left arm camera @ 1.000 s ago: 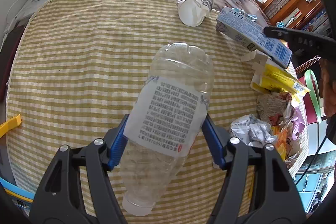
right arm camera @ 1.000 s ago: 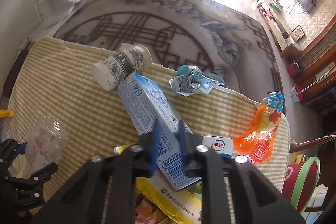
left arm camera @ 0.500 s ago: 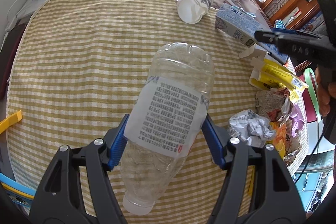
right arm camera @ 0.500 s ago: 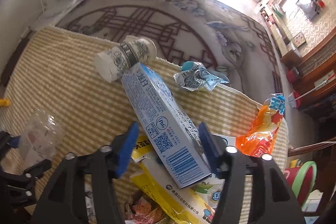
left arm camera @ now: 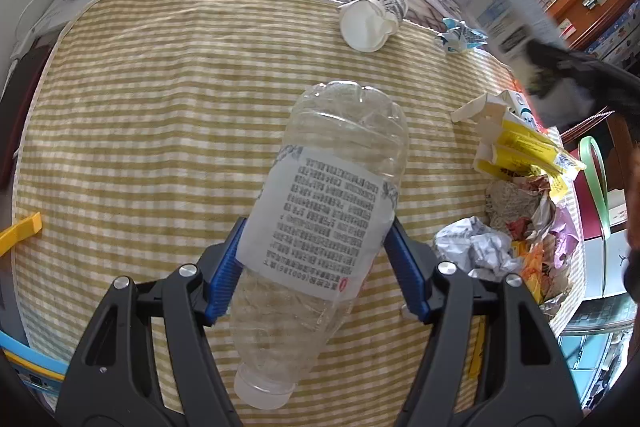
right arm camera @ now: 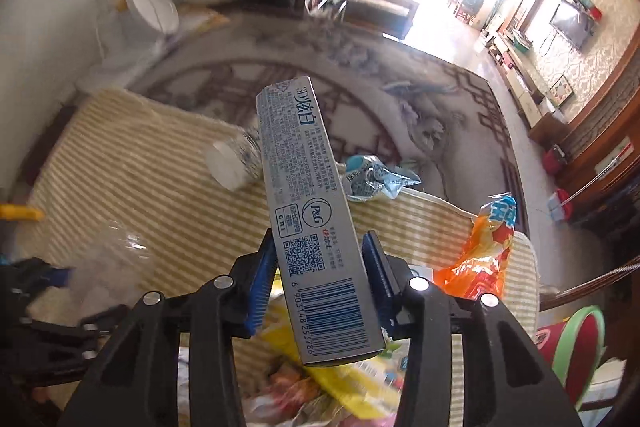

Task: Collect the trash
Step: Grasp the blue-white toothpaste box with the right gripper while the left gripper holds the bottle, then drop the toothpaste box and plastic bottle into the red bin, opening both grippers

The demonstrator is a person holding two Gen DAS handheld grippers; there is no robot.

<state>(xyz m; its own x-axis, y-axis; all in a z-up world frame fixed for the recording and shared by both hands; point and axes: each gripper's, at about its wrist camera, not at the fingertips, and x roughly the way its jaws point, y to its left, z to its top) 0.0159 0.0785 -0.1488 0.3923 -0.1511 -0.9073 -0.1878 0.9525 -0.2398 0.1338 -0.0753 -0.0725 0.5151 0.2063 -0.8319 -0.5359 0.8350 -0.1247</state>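
My left gripper point(left arm camera: 316, 231) is shut on a clear plastic bottle point(left arm camera: 344, 147) with a white label, cap toward the camera, held above the yellow striped cloth point(left arm camera: 160, 107). My right gripper point(right arm camera: 320, 243) has its jaws closing on a long blue-and-white toothpaste box point(right arm camera: 296, 155). Both blue pads sit against the box's sides and it hangs tilted above the table. In the left wrist view the toothpaste box point(left arm camera: 496, 7) shows blurred at the upper right, with the right gripper point(left arm camera: 560, 67) on it.
A tipped paper cup point(left arm camera: 372, 23) and a crumpled blue wrapper point(left arm camera: 460, 35) lie at the cloth's far edge. A trash pile point(left arm camera: 520, 211) with a yellow carton point(left arm camera: 520, 147) and crumpled paper point(left arm camera: 476, 247) fills the right side. An orange snack bag point(right arm camera: 488, 251) lies near it.
The right gripper opened, came around the toothpaste box and lifted it off the pile, up and away. The left gripper and its bottle have not moved.
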